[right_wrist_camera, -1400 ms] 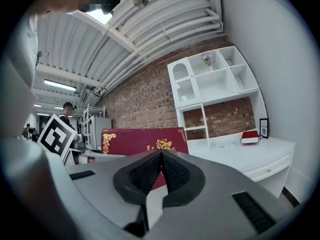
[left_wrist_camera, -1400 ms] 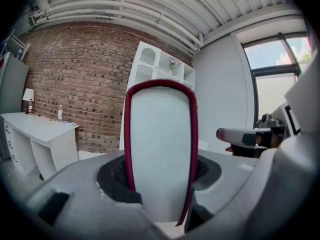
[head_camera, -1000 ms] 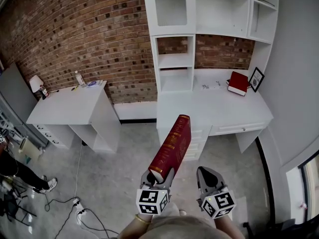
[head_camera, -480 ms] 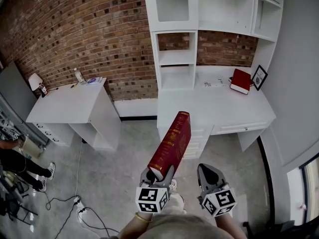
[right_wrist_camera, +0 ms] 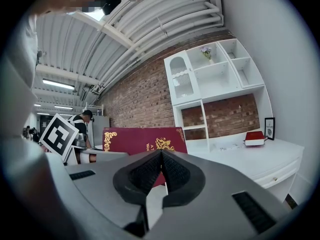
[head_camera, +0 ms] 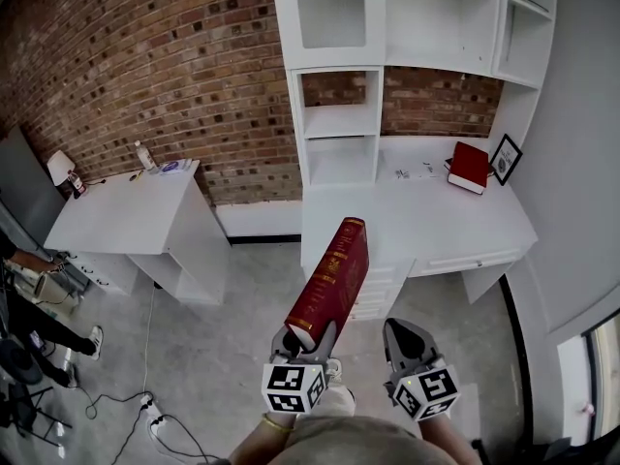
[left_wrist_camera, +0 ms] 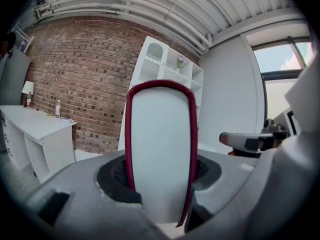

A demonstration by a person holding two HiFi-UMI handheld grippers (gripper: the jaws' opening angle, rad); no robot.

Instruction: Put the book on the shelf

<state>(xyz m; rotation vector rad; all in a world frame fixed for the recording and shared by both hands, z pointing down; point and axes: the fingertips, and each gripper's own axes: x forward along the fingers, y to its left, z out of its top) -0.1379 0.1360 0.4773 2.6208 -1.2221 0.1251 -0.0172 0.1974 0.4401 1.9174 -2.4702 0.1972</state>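
Observation:
My left gripper [head_camera: 308,342] is shut on the lower end of a dark red book [head_camera: 332,279] with gold lettering on its spine, held tilted up and forward over the floor. In the left gripper view the book's white page edge [left_wrist_camera: 161,149] fills the gap between the jaws. My right gripper [head_camera: 405,345] hangs beside it, jaws shut and empty, and its own view shows the book's red cover [right_wrist_camera: 142,140] to the left. The white shelf unit [head_camera: 334,119] with open compartments stands ahead above a white desk [head_camera: 417,216].
A second red book [head_camera: 470,166] and a small framed picture [head_camera: 503,158] stand on the desk's right. A separate white table [head_camera: 121,206] with a lamp and bottle is at left. Cables [head_camera: 145,405] lie on the floor, and a person [head_camera: 29,318] stands at far left.
The view has shifted slightly nearer the shelf unit and desk. The book and both grippers keep the same pose. The person at left has moved a little.

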